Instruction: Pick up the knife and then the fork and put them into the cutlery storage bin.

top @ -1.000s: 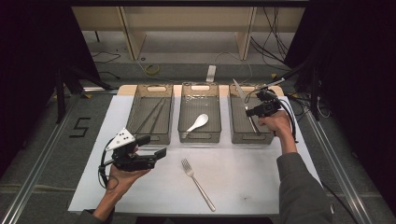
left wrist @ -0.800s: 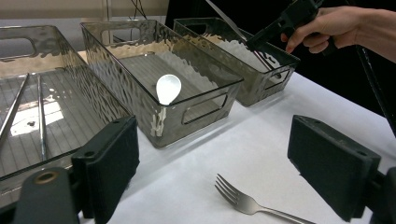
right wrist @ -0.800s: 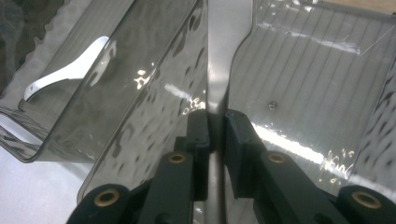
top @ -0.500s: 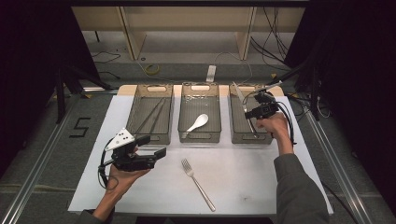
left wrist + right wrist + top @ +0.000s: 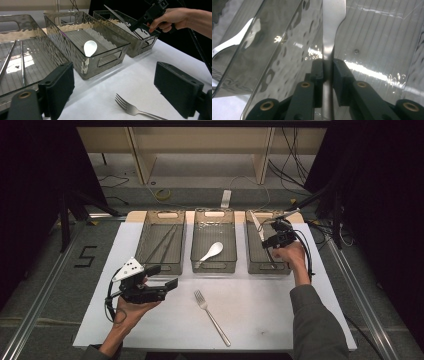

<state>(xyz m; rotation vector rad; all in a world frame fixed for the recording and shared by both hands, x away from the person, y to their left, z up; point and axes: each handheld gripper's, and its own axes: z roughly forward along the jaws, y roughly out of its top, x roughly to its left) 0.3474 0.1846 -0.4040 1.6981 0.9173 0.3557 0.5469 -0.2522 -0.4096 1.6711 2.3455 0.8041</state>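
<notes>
Knife (image 5: pixel 329 50) between right tool's (image 5: pixel 328 71) jaws, perhaps barely gripped

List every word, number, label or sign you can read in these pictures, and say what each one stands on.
"5": a dark number marked on the grey floor, left of the table.
No other writing can be read: the three clear bins, the fork and the white spoon carry no legible text or brand.
</notes>
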